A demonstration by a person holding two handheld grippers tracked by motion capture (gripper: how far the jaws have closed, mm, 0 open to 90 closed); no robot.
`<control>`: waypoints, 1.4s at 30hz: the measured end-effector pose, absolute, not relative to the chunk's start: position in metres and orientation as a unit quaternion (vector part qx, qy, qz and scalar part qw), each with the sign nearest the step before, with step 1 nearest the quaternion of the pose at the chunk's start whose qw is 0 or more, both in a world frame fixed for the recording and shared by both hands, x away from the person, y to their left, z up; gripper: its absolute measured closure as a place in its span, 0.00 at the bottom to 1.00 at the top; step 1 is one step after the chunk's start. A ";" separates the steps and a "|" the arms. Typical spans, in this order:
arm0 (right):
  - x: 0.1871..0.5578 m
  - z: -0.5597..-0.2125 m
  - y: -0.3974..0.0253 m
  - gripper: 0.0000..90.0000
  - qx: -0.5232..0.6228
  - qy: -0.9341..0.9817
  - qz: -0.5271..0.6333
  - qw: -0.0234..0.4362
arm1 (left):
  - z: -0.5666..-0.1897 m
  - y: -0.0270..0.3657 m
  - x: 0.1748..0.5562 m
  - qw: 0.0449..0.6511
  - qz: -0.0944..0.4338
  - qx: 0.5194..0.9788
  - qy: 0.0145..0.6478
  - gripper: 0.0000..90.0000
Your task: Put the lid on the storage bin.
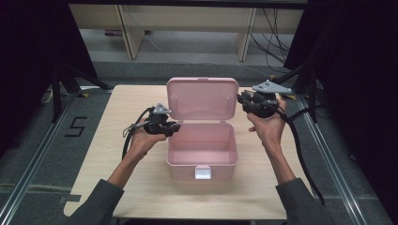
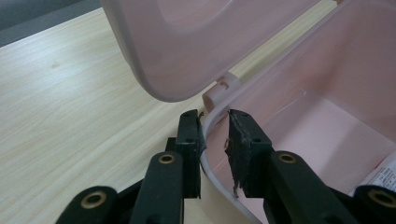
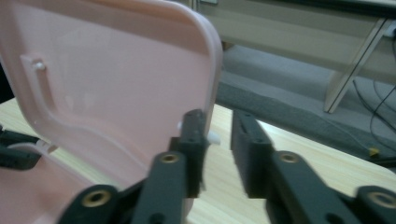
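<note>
1. Pink plastic storage box sits in the middle of the wooden table, its white front latch toward the person and its lid standing upright on the rear hinges.
2. Left gripper straddles the box's left wall near the back corner; in the left gripper view its tongs stand narrowly apart, one pad outside the rim and one inside. The outer pad looks to be touching, while the inner one seems a little clear, so this reads as a light brace, not a firm clamp.
3. Right gripper is at the lid's right edge; in the right gripper view the tongs are moderately parted with nothing between them, the lid edge just beside the left-hand pad.
4. Judging by this, the step is either steadying or swinging the lid. To do it well, keep the left brace still so the box cannot slide, and push the lid along its hinge arc, not sideways.
5. Contents: the box floor looks bare from above; the left gripper view shows part of a white printed label low on the inside, too cut off to read.
</note>
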State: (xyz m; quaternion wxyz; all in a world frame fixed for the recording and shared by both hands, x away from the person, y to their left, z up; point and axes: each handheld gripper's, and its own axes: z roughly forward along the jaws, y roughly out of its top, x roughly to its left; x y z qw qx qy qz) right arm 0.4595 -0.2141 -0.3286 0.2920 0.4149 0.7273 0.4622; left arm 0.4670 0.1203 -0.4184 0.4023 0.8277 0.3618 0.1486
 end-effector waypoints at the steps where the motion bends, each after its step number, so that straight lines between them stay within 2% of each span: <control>1: 0.465 -0.329 -0.213 0.77 0.419 0.727 0.465 0.282 | -0.418 0.120 0.467 0.401 0.150 0.829 0.361 0.82; 2: 0.472 -0.331 -0.212 0.73 0.424 0.735 0.461 0.259 | -0.418 0.120 0.467 0.399 0.150 0.830 0.360 0.82; 5: 0.487 -0.338 -0.210 0.91 0.418 0.746 0.466 0.227 | -0.418 0.120 0.467 0.399 0.152 0.830 0.359 0.82; 6: 0.489 -0.339 -0.210 0.91 0.412 0.751 0.459 0.236 | -0.418 0.120 0.467 0.398 0.153 0.831 0.358 0.82; 16: 0.481 -0.338 -0.205 0.92 0.425 0.742 0.457 0.244 | -0.418 0.119 0.465 0.392 0.162 0.832 0.357 0.82; 27: 0.460 -0.340 -0.208 0.92 0.393 0.742 0.462 0.285 | -0.420 0.118 0.463 0.406 0.162 0.817 0.376 0.81; 31: 0.455 -0.341 -0.206 0.92 0.402 0.740 0.465 0.273 | -0.421 0.119 0.463 0.413 0.158 0.813 0.379 0.81; 32: 0.455 -0.341 -0.208 0.92 0.391 0.741 0.463 0.289 | -0.422 0.119 0.463 0.413 0.159 0.812 0.379 0.81; 40: 0.444 -0.344 -0.205 0.93 0.385 0.739 0.457 0.310 | -0.423 0.121 0.462 0.424 0.155 0.805 0.385 0.81; 41: 0.442 -0.343 -0.204 0.93 0.398 0.739 0.457 0.295 | -0.423 0.122 0.462 0.429 0.149 0.803 0.385 0.80; 42: 0.443 -0.343 -0.205 0.93 0.386 0.742 0.458 0.301 | -0.423 0.123 0.461 0.430 0.148 0.803 0.386 0.79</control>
